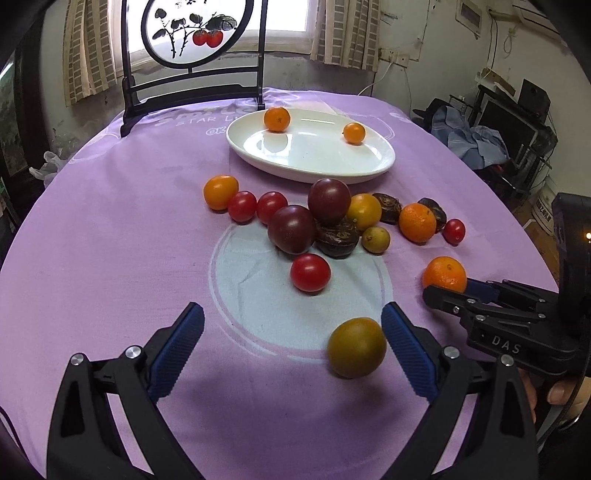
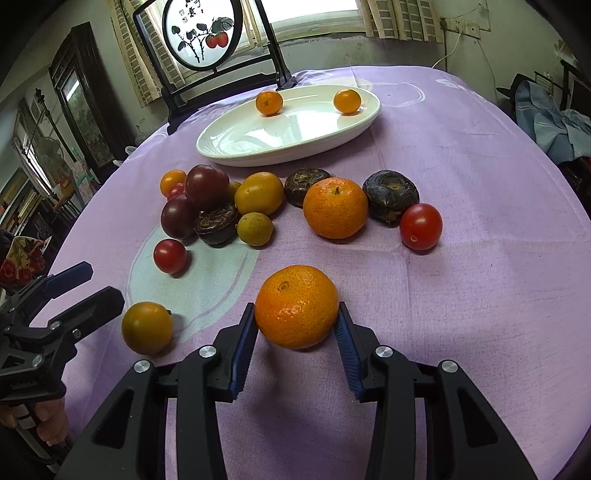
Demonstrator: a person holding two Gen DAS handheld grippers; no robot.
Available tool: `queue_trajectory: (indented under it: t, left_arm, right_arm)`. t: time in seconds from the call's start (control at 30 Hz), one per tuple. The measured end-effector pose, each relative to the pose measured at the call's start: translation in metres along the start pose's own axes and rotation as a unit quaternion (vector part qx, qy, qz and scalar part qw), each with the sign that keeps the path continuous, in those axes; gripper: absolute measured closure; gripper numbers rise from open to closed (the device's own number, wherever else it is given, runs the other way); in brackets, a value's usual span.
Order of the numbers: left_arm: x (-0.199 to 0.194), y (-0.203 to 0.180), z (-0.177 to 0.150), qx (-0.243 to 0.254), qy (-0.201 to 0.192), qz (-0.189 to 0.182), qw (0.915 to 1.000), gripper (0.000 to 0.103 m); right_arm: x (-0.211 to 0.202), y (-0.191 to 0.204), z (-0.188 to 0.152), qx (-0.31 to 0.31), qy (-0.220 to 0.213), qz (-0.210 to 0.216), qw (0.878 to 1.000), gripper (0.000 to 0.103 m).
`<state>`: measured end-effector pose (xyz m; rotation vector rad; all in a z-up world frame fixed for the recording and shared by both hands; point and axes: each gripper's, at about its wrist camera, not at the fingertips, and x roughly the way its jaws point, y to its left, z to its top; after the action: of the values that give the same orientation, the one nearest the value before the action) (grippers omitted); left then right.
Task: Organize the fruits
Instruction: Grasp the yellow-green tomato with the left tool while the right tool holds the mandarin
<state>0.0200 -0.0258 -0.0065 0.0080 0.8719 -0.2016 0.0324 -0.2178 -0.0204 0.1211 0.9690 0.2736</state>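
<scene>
A white oval plate [image 1: 369, 168] [image 2: 221, 147] at the back holds a mandarin [image 1: 277, 119] and a small orange tomato [image 1: 354, 133]. In front of it lies a loose pile of fruit: dark purple tomatoes [image 1: 291, 229], red cherry tomatoes [image 1: 309, 272], yellow ones and dark brown fruits. My left gripper [image 1: 291, 332] is open; a greenish-yellow tomato [image 1: 356, 347] [image 2: 147, 328] lies against its right finger. My right gripper [image 2: 297, 325] [image 1: 448, 291] has its pads touching both sides of a mandarin [image 2: 297, 306] [image 1: 445, 274] on the cloth.
The round table wears a purple cloth [image 1: 110, 221]. A dark wooden stand with a painted round screen [image 1: 192, 33] is at the table's back edge. Another mandarin [image 2: 335, 207] and a red tomato [image 2: 421, 226] lie ahead of my right gripper.
</scene>
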Motion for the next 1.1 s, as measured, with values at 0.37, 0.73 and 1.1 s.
queue_trajectory:
  t: [0.37,0.73,1.1]
  left_arm:
    - [0.017,-0.027,-0.018,0.062,0.032,0.001,0.9976,0.015]
    - [0.034,-0.048,-0.016,0.104,0.052,-0.023,0.9929,0.066]
    - [0.004,-0.028,0.015,0.093,0.012,-0.022,0.9953,0.066]
  right_arm:
    - [0.000,0.000,0.000,0.001,0.000,0.001,1.000,0.060]
    - [-0.001,-0.001,0.000,0.004,-0.001,0.007,1.000,0.060]
    - [-0.020,0.002,0.000,-0.007,-0.039,0.018,0.999,0.061]
